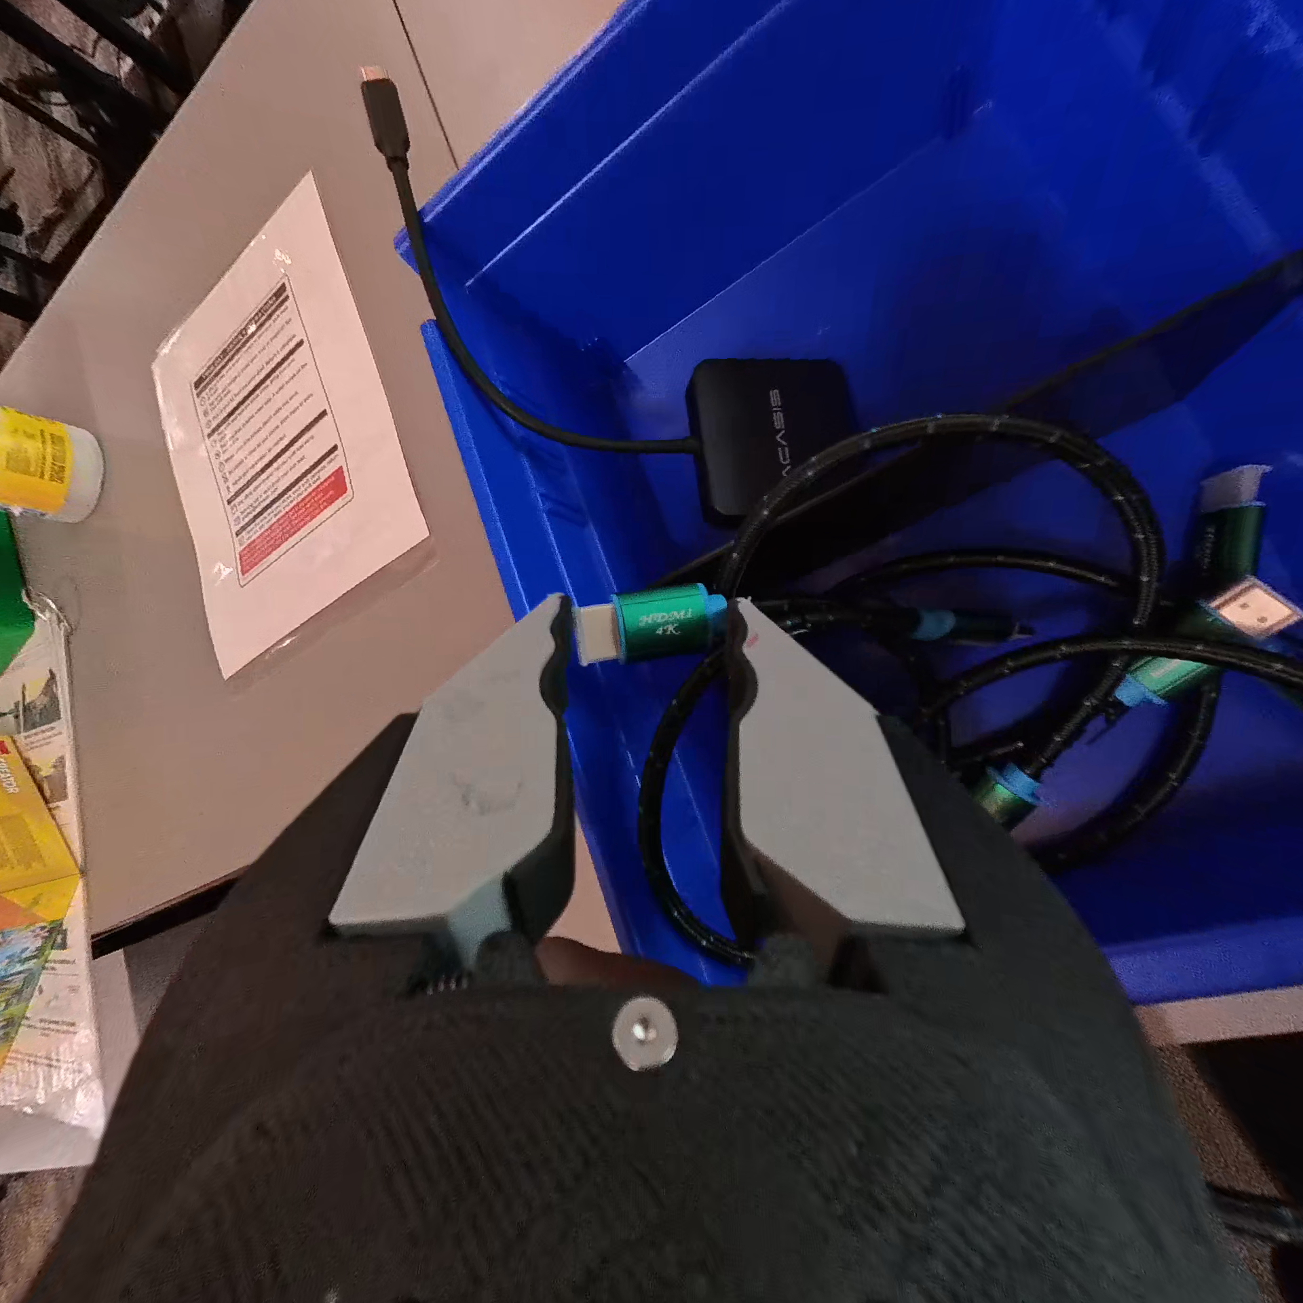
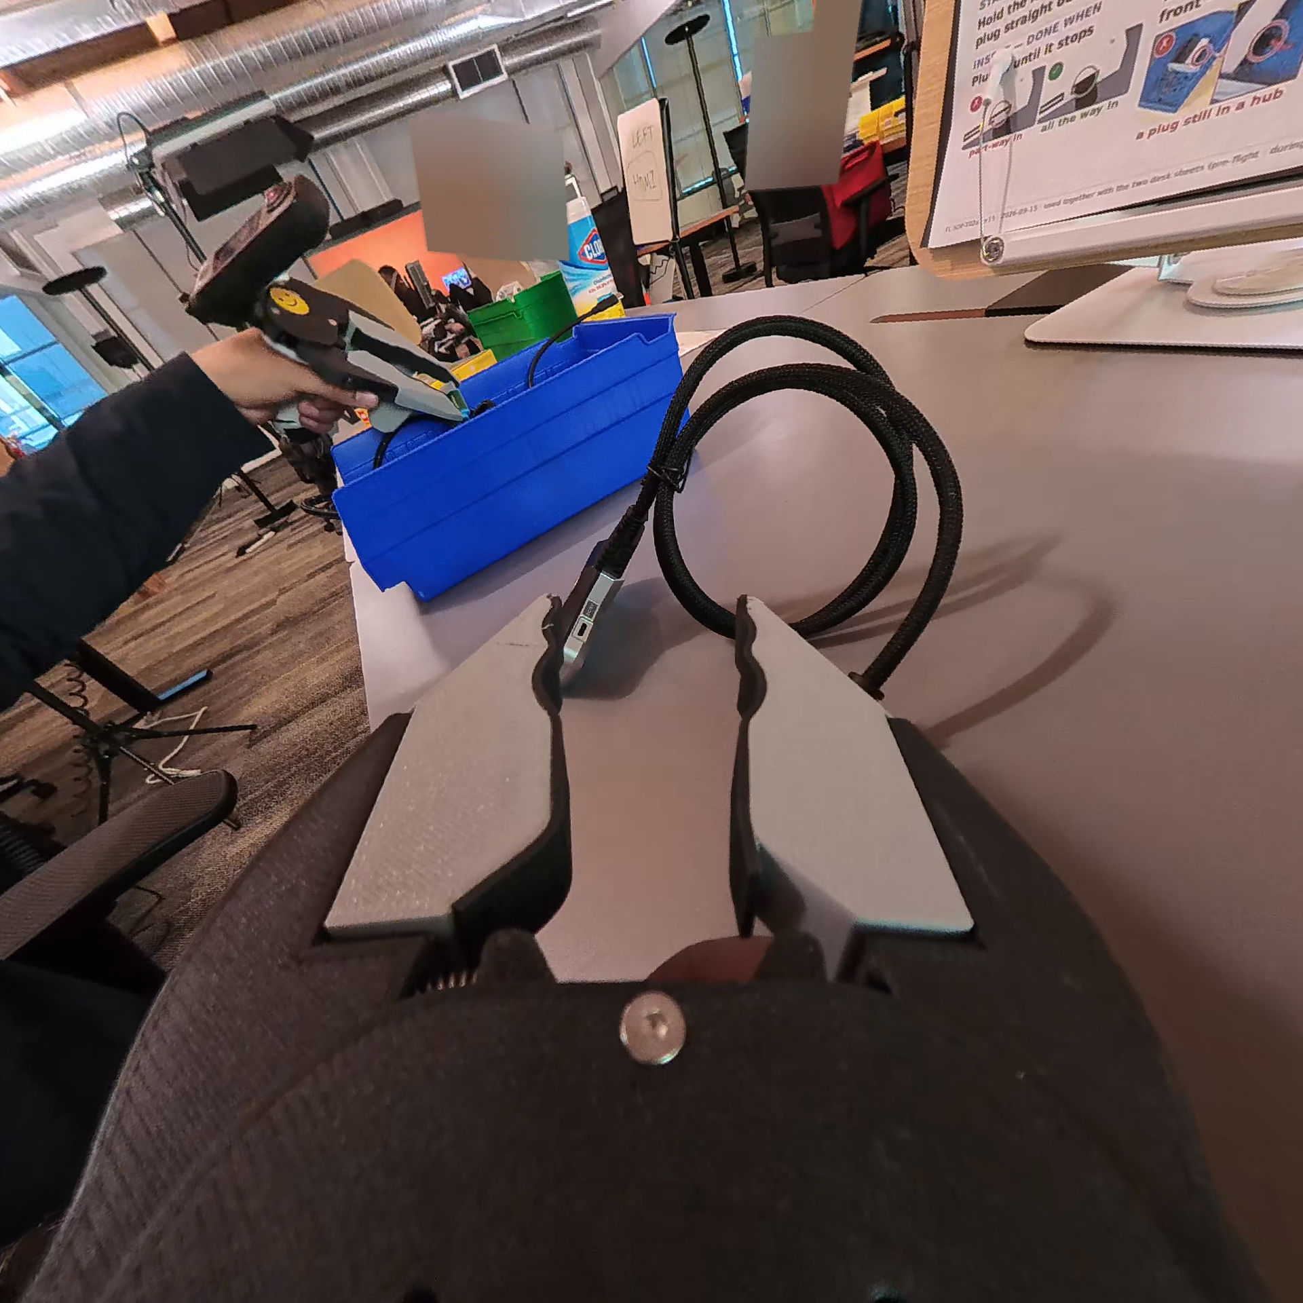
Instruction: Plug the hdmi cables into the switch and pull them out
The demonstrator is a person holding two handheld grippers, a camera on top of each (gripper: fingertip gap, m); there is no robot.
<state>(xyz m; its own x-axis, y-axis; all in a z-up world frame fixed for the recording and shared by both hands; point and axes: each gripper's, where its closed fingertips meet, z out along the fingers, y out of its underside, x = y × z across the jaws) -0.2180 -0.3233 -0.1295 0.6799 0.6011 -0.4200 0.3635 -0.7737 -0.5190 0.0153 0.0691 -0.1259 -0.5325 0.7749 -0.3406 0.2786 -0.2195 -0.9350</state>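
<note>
A blue bin (image 1: 916, 211) holds several black braided HDMI cables with green plugs (image 1: 1227, 543) and a black square switch box (image 1: 768, 437). My left gripper (image 1: 650, 620) is open over the bin's near wall. One green HDMI plug (image 1: 656, 627) lies crosswise between its fingertips, and its cable (image 1: 663, 775) loops down between the fingers. My right gripper (image 2: 647, 613) is open and empty above the grey table (image 2: 1057, 564). A silver adapter (image 2: 589, 620) on a coiled black braided cable (image 2: 881, 458) stands tilted by its left fingertip. The left gripper (image 2: 423, 402) also shows there, reaching into the blue bin (image 2: 522, 479).
The box's thin black lead (image 1: 423, 233) runs over the bin wall onto the table. A printed sheet in plastic (image 1: 289, 423), a yellow bottle (image 1: 49, 465) and boxes (image 1: 28, 846) lie left of the bin. A green bin (image 2: 522, 314), a posted sheet (image 2: 1128, 106) and a monitor base (image 2: 1198, 303) stand at the back. One gripper's finger ends stand about 45 cm off the other's.
</note>
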